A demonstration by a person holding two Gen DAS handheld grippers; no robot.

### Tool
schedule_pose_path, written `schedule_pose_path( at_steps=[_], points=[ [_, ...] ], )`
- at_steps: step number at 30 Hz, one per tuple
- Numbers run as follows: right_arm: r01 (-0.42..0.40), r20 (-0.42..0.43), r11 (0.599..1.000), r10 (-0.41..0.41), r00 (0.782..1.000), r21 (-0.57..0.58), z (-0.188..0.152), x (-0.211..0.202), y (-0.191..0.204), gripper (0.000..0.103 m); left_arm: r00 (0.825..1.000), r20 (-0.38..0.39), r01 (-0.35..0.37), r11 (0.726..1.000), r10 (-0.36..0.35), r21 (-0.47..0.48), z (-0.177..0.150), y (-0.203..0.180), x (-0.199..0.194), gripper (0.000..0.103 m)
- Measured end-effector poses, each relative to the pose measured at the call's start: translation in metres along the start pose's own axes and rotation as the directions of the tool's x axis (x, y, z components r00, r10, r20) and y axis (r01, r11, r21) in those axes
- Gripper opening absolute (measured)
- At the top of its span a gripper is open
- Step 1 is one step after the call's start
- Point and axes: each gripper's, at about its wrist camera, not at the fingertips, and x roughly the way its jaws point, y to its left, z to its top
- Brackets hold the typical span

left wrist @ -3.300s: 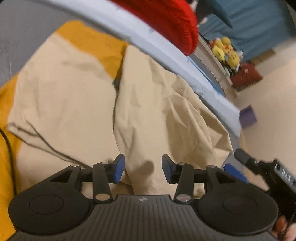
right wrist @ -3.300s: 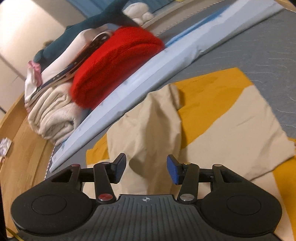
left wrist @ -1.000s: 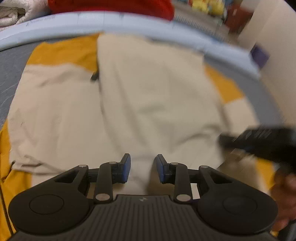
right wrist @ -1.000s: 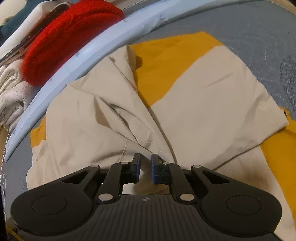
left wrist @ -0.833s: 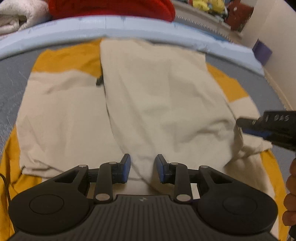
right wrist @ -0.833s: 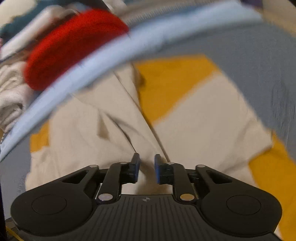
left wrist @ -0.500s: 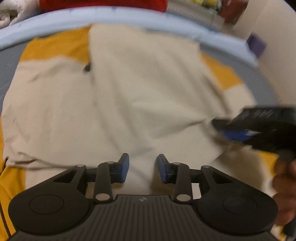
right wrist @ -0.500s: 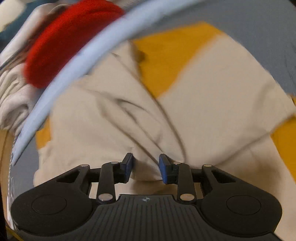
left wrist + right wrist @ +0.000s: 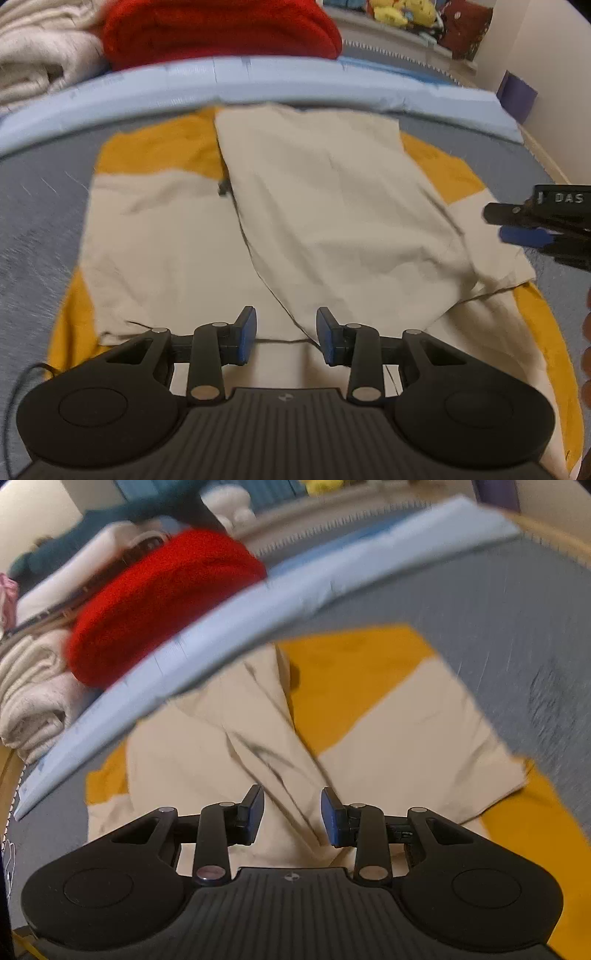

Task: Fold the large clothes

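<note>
Right wrist view: red garment (image 9: 162, 602) blurred.

Grey quilted bed surface (image 9: 33, 206) carried everything. Beige-and-mustard garment (image 9: 332, 206) lay spread flat on it, one beige panel folded over middle, mustard showing at corners and along edges. Pale blue folded sheet (image 9: 258, 79) ran as long band across far side of bed, just beyond garment's far edge. Past band, red knit bundle (image 9: 221, 29) sat beside cream folded blanket (image 9: 40, 55). In right wrist view, same grey surface (image 9: 498, 627) showed bare beyond garment.
</note>
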Motion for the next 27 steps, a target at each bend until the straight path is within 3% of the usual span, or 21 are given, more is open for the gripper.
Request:
schedule_pose_path(
  at_steps=[5,10,12,15,18,21,24,26,27],
  points=[
    [-0.046,0.151,0.996,0.057,0.987,-0.070,0.020,-0.058,0.008,0.035,0.993,0.119,-0.015,0.998,0.009,0.053,-0.003,0.000,-0.053,0.040],
    [-0.067,0.374,0.987,0.117,0.920,-0.145,0.009,-0.176,0.001,0.036,0.963,0.268,-0.032,0.999,0.027,0.013,-0.031,0.019,-0.152,0.040],
    [-0.084,0.431,0.988,0.132,0.893,-0.129,-0.008,-0.225,-0.015,0.036,0.950,0.313,-0.011,1.000,0.015,-0.014,-0.052,0.031,-0.198,0.040],
    [-0.062,0.502,0.989,0.121,0.856,-0.132,-0.048,-0.292,-0.046,0.035,0.922,0.386,-0.042,0.999,0.036,0.008,-0.093,0.041,-0.259,0.040],
    [-0.038,0.541,0.992,0.096,0.835,-0.117,-0.091,-0.344,-0.084,0.035,0.891,0.452,-0.053,0.999,0.047,0.000,-0.139,0.052,-0.310,0.040],
    [0.013,0.559,0.998,0.020,0.829,-0.055,-0.132,-0.372,-0.115,0.034,0.850,0.521,-0.075,0.997,0.080,-0.030,-0.183,0.059,-0.348,0.040],
    [0.068,0.594,0.998,-0.055,0.802,0.000,-0.177,-0.385,-0.141,0.027,0.817,0.570,-0.059,0.997,0.080,-0.054,-0.226,0.063,-0.374,0.040],
    [0.080,0.602,0.996,-0.084,0.794,0.033,-0.198,-0.391,-0.154,0.027,0.808,0.583,-0.051,0.997,0.079,-0.065,-0.256,0.066,-0.381,0.040],
    [0.073,0.609,0.997,-0.079,0.789,0.034,-0.201,-0.395,-0.157,0.027,0.817,0.569,-0.048,0.995,0.089,-0.087,-0.266,0.069,-0.380,0.039]
  ],
)
